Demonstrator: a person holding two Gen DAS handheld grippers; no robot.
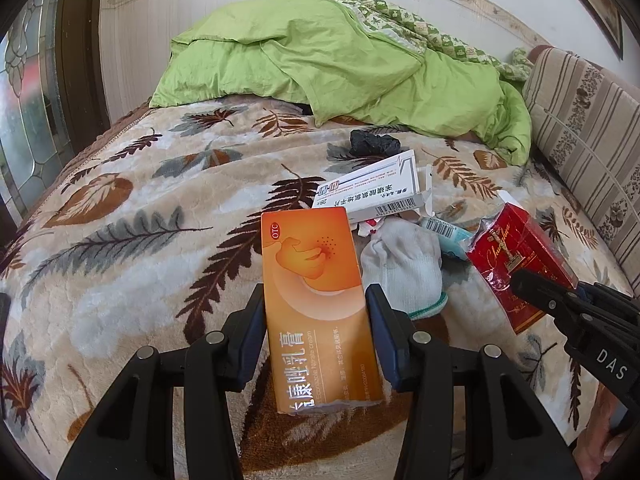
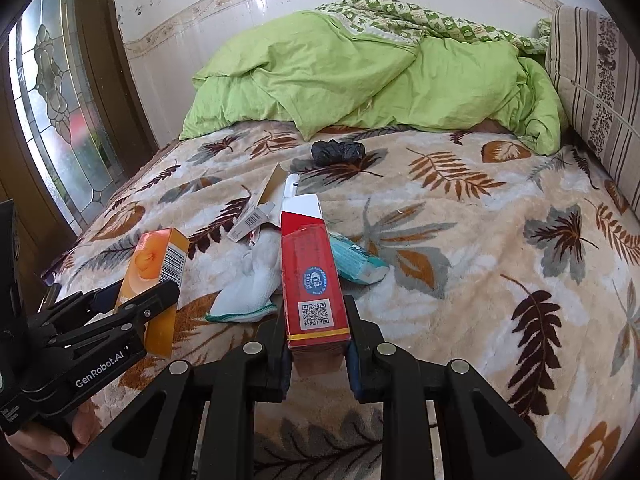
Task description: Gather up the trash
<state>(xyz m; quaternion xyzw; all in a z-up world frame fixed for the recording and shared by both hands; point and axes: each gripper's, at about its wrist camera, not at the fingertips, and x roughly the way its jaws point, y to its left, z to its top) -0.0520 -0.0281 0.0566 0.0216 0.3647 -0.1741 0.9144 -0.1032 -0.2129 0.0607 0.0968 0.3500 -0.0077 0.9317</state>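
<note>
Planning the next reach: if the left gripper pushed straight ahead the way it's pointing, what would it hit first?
The left gripper, shut on the orange box, would probably push that box's far end into the white box lying just beyond; depth is uncertain.

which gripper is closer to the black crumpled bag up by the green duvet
Right, narrowly. Both grippers sit well short of the black bag: right gripper holds the red pack, left gripper the orange box.

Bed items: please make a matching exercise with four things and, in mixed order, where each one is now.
1. orange box
2. red box
3. white sock
4. black bag

a. lying between the two held boxes
b. clamped in the right gripper
c. nearest the green quilt
d. clamped in the left gripper

Pairs: 1-d, 2-b, 3-a, 4-c
</note>
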